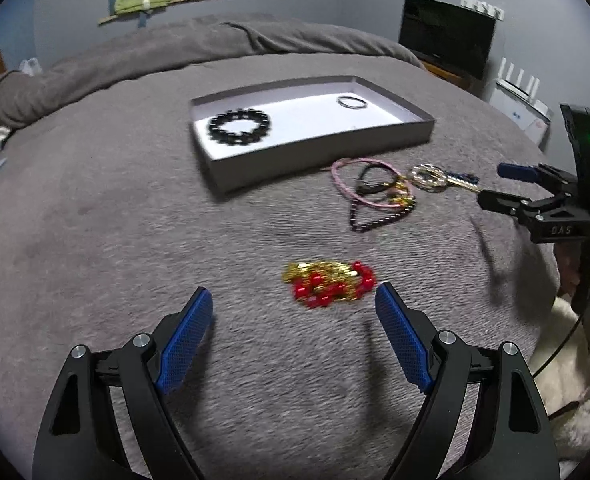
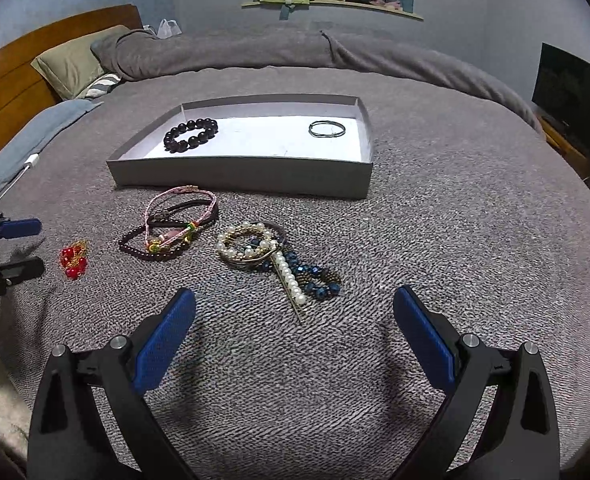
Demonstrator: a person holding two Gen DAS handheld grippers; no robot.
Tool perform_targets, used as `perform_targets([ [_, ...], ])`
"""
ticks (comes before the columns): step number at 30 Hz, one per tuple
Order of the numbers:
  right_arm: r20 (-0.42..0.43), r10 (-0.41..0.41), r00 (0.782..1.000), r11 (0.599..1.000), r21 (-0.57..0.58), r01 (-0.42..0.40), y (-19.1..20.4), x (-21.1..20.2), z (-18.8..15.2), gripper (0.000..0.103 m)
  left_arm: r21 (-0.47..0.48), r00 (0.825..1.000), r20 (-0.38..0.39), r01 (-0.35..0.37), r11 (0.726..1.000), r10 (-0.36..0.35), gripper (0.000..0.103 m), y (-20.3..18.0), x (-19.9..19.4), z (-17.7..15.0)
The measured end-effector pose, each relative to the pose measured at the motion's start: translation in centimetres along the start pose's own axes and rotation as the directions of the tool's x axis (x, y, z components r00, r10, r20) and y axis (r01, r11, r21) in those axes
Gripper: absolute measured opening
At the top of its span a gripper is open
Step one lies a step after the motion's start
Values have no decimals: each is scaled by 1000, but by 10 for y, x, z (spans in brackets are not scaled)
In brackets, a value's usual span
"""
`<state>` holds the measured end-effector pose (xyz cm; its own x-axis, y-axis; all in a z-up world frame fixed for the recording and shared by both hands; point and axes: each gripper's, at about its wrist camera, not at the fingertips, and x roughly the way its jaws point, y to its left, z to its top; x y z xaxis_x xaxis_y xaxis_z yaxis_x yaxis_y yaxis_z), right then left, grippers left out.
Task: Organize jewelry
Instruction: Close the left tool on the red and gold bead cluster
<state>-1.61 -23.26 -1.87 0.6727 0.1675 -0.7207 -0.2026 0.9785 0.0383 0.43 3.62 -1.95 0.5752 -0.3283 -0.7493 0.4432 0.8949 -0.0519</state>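
A shallow grey tray (image 1: pixel 319 152) (image 2: pixel 239 174) lies on the bed. It holds a black bead bracelet (image 1: pixel 239 127) (image 2: pixel 191 134) and a thin dark bangle (image 1: pixel 352 102) (image 2: pixel 327 128). My left gripper (image 1: pixel 295 304) is open and empty, with a red and gold piece (image 1: pixel 329 284) (image 2: pixel 73 261) lying just ahead of its fingertips. My right gripper (image 2: pixel 295 300) is open and empty, just short of a pearl and blue bead piece (image 2: pixel 273 258) (image 1: pixel 441 178). A tangle of pink cord and dark bead bracelets (image 1: pixel 375 192) (image 2: pixel 175 224) lies in front of the tray.
The grey blanket (image 2: pixel 435 220) covers the bed. Pillows (image 2: pixel 71 64) and a wooden headboard (image 2: pixel 11 76) are at the left. A dark screen (image 1: pixel 447 36) and a white device (image 1: pixel 523 104) stand at the right. A shelf (image 2: pixel 331 2) with clothes hangs on the far wall.
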Motion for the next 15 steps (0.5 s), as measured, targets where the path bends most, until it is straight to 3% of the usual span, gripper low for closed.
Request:
perform_targets([
  [8, 4, 21, 1000, 1000, 20, -21, -4, -2, -1, 98, -13, 999, -41, 34, 999, -34, 51, -3, 18, 17],
  [10, 4, 21, 1000, 1000, 12, -21, -3, -3, -1, 98, -15, 995, -70, 69, 997, -70, 50, -5, 22, 18],
  [13, 14, 1, 1000, 1000, -8, -1, -3, -6, -1, 98, 32, 996, -89, 31, 999, -28, 50, -12, 26, 13],
  [15, 22, 5, 1000, 1000, -5, -5, -4, -5, 1, 98, 30, 995, -97, 29, 999, -26, 39, -11, 29, 10],
])
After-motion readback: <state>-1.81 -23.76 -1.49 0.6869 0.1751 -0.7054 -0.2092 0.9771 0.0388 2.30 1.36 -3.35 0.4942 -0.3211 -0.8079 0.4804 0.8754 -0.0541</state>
